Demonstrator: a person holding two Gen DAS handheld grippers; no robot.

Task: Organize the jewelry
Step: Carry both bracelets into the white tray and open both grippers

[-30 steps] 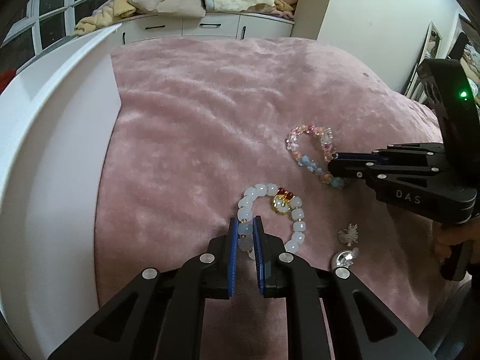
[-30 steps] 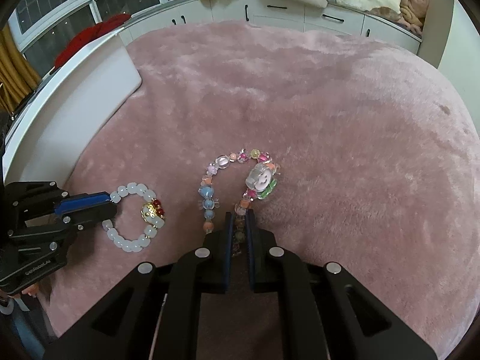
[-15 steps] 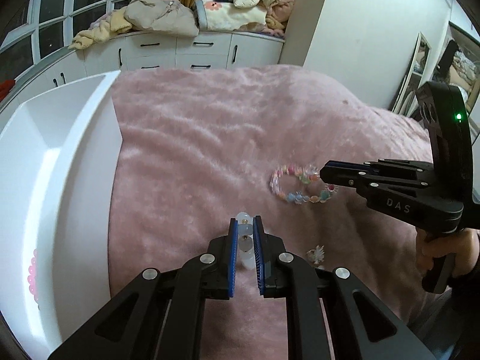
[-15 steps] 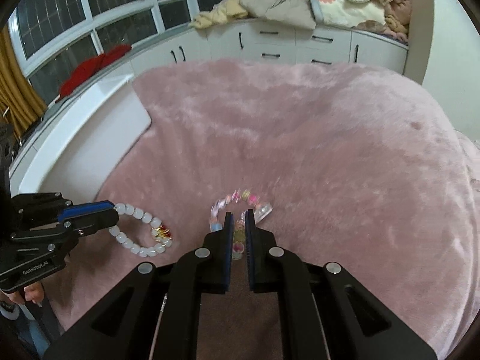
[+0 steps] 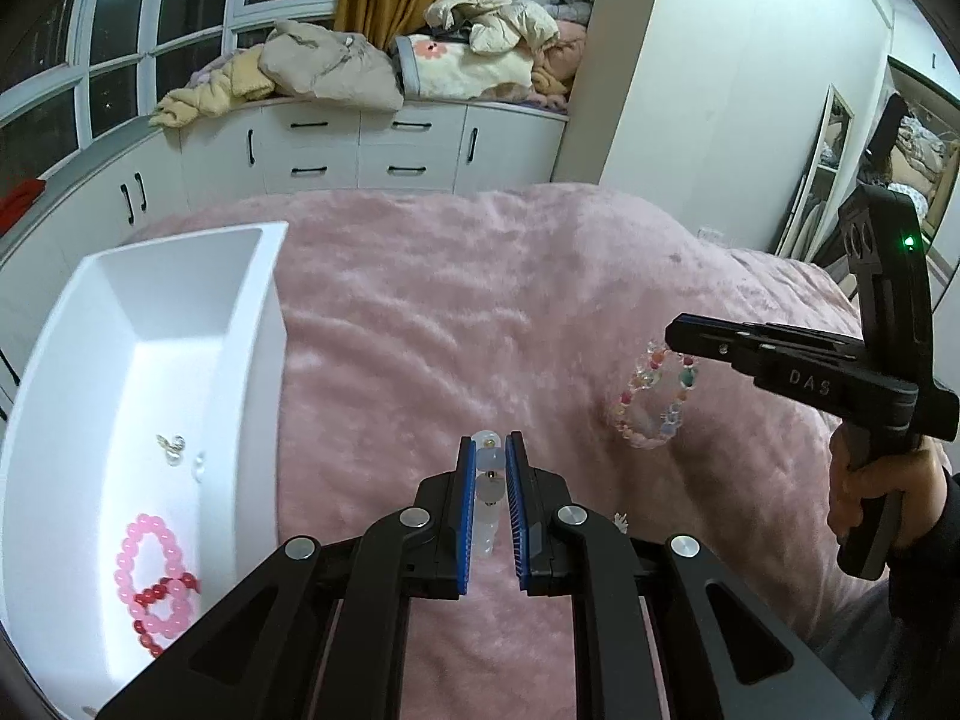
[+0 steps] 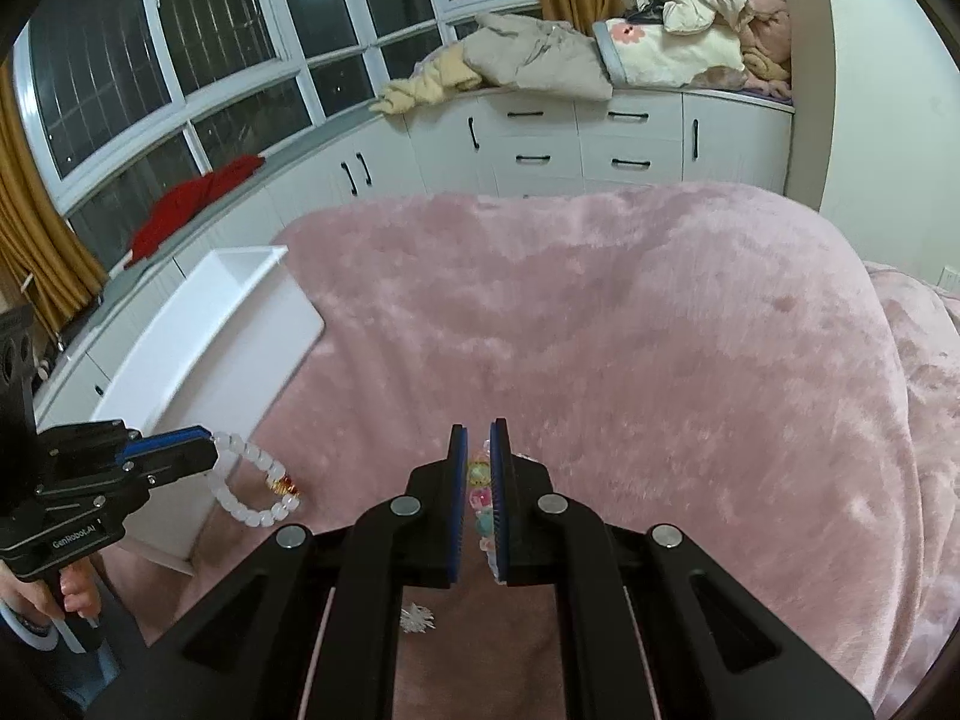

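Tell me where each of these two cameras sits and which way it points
Left wrist: rides the left gripper, looking along its jaws over the pink blanket toward the cabinets; jaws pinch a white bracelet; white tray at left.
Right wrist: rides the right gripper, facing the same way; jaws pinch a colorful bracelet.
Shared: each view shows the other gripper, its bracelet hanging, and the person's hand; both show the tray and blanket.

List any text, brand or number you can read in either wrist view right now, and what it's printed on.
"DAS": on the black body of the right gripper, seen from the left wrist view.
"GenRobot.AI": on the black body of the left gripper, seen from the right wrist view.
No other readable text; the white tray and the bracelets carry none.
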